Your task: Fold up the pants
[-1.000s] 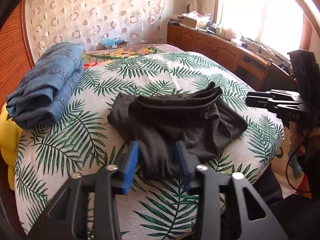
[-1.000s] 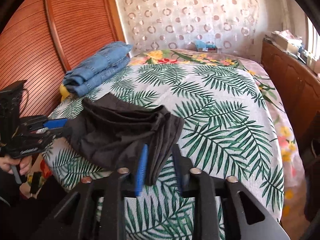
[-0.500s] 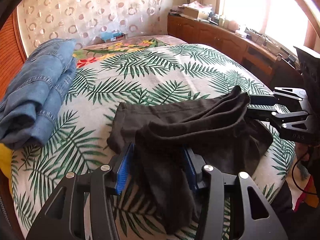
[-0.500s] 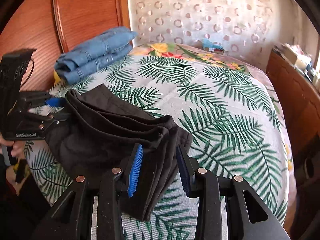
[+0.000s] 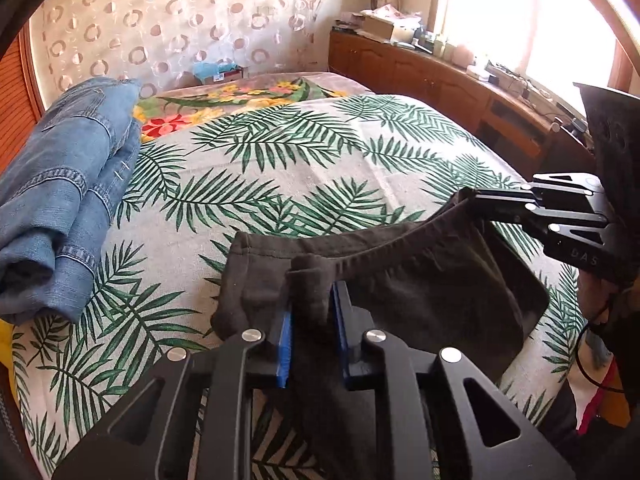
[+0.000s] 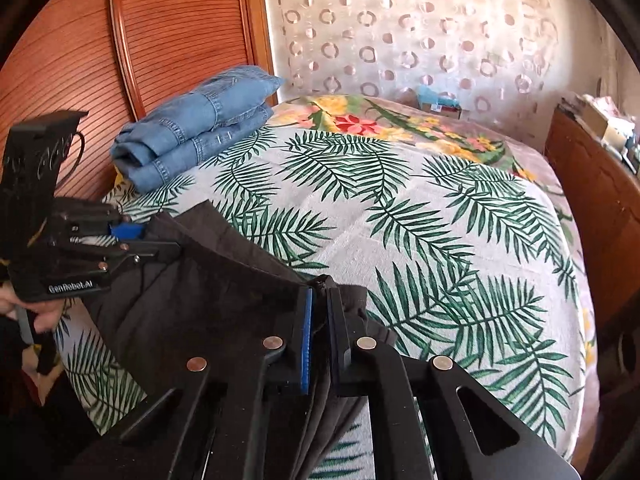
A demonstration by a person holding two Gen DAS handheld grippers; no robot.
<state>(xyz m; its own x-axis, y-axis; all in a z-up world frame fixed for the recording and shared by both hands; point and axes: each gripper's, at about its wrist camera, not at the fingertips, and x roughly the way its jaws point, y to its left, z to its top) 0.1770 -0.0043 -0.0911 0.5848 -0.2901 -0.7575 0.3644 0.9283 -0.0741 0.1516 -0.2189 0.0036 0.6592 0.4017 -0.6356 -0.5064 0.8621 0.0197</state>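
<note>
The dark brown pants [image 5: 420,280] lie folded near the front edge of the bed, also seen in the right wrist view [image 6: 208,300]. My left gripper [image 5: 312,300] is shut on a bunched corner of the pants. My right gripper [image 6: 320,300] is shut on the opposite corner; it shows at the right in the left wrist view [image 5: 472,200]. The left gripper shows at the left in the right wrist view [image 6: 160,240]. The cloth edge stretches between the two grippers, lifted a little off the bed.
Folded blue jeans [image 5: 60,200] lie at the bed's left side by the wooden wall [image 6: 120,40]. The palm-leaf bedspread [image 5: 300,152] covers the bed. A wooden sideboard [image 5: 460,88] with clutter runs along the right under the window.
Both grippers have closed on the pants' corners, having been open around the cloth before. The pants' edge has been lifted and pulled taut between them.
</note>
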